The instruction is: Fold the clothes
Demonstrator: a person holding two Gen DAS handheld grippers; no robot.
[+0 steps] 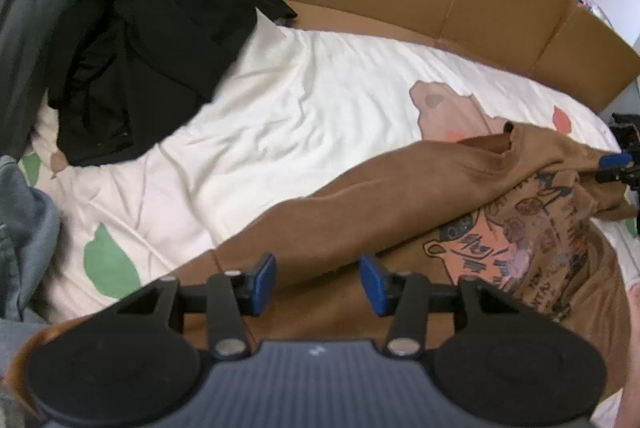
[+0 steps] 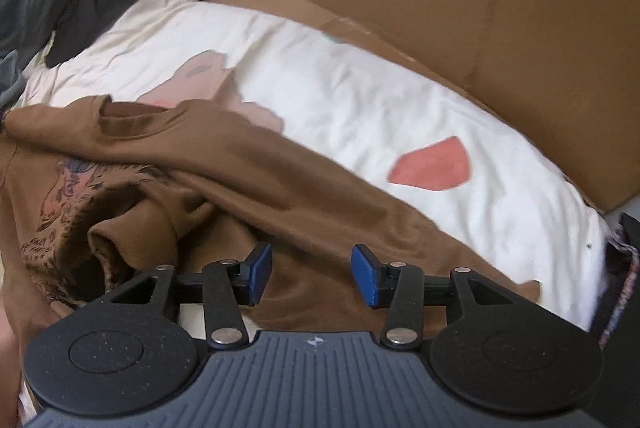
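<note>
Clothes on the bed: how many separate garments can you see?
3, perhaps more: a brown printed shirt in front, a black garment at the far left, and grey clothing beyond it. Others may be hidden.

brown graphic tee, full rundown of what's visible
The brown T-shirt looks like soft cotton knit and lies crumpled, not yet folded, on the white printed bedsheet. Its ribbed neckline gapes open toward the far side. A cartoon print in black, pink and blue shows face up, partly covered by a fold of its own cloth. One sleeve is bunched into a tube. Both tongs, left and right, are open above it, gripping nothing.
</note>
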